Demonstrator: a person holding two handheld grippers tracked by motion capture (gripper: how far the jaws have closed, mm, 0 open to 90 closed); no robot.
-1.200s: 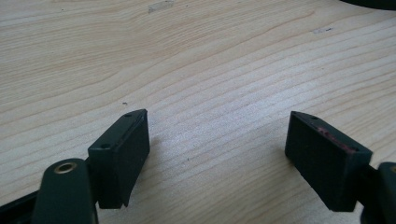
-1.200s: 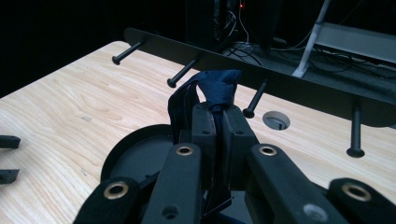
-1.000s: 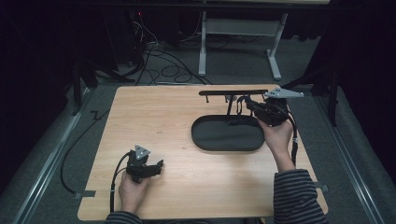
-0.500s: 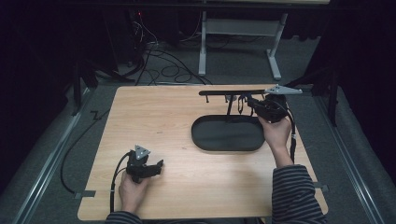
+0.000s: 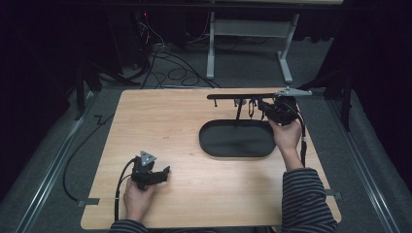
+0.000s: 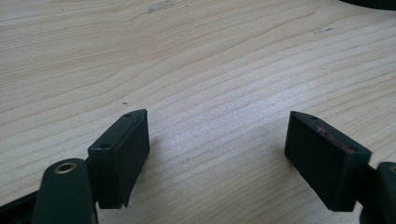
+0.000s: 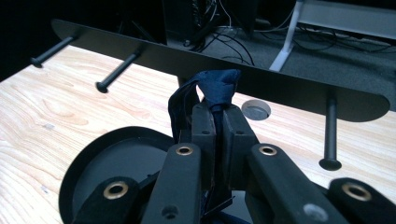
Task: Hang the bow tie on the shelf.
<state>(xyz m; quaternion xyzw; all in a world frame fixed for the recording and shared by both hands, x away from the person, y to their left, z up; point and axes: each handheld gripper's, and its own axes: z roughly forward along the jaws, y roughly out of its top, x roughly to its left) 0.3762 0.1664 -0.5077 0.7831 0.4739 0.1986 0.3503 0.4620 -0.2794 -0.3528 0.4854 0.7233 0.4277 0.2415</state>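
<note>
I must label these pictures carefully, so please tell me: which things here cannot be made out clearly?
- Dark blue fabric piece in the right gripper: right gripper view, its lower part is hidden behind the jaws, so what it is cannot be told.
- The same piece in the high view: too small and dark.
- Black tray: left gripper view, cut off by the top edge.
- Peg rack: high view, its pegs are too small to count.

The pale wooden counter (image 6: pixel 224 70) shows smooth, matt grain. The dark blue strap (image 7: pixel 217 88) looks like woven cloth; the black oval tray (image 7: pixel 107 163) is matt.
</note>
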